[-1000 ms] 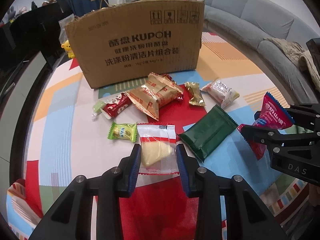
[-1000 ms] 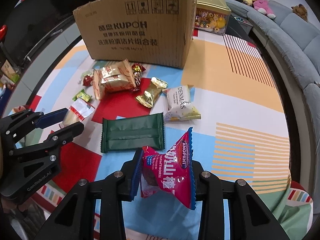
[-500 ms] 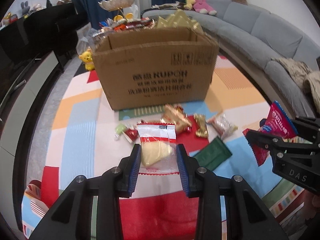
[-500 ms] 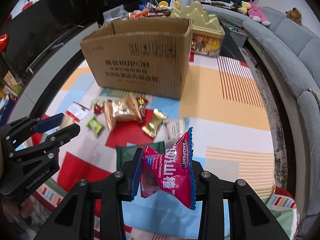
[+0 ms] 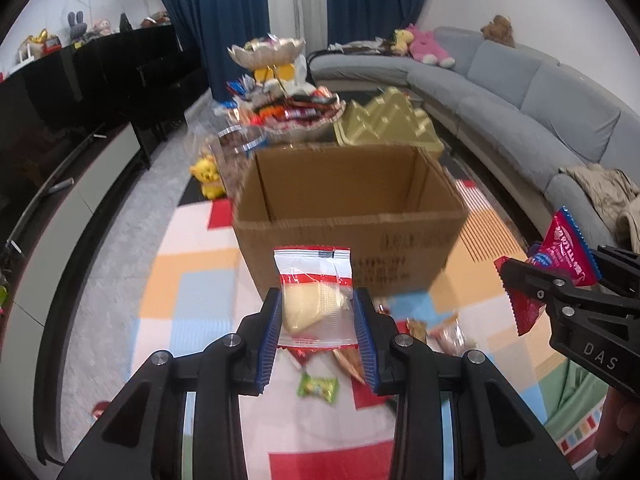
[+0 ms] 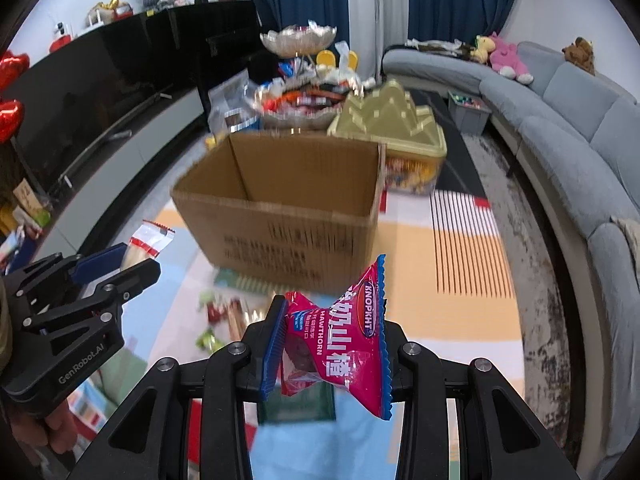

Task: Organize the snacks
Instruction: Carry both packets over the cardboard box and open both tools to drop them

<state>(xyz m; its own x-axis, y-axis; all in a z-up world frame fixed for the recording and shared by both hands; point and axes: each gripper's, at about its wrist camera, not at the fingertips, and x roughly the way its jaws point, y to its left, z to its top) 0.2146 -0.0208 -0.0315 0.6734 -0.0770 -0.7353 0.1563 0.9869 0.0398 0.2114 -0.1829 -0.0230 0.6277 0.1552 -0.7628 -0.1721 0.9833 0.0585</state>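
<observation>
home living room: sofa [image 5: 520, 92], curtains [image 5: 224, 20]

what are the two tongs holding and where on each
Left tongs: clear snack packet, gripped at its lower side edges. Right tongs: pink hawthorn packet, pinched across its middle.

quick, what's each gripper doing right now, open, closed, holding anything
Left gripper: closed on the clear snack packet with the yellow piece inside.
Right gripper: closed on the pink hawthorn packet.
</observation>
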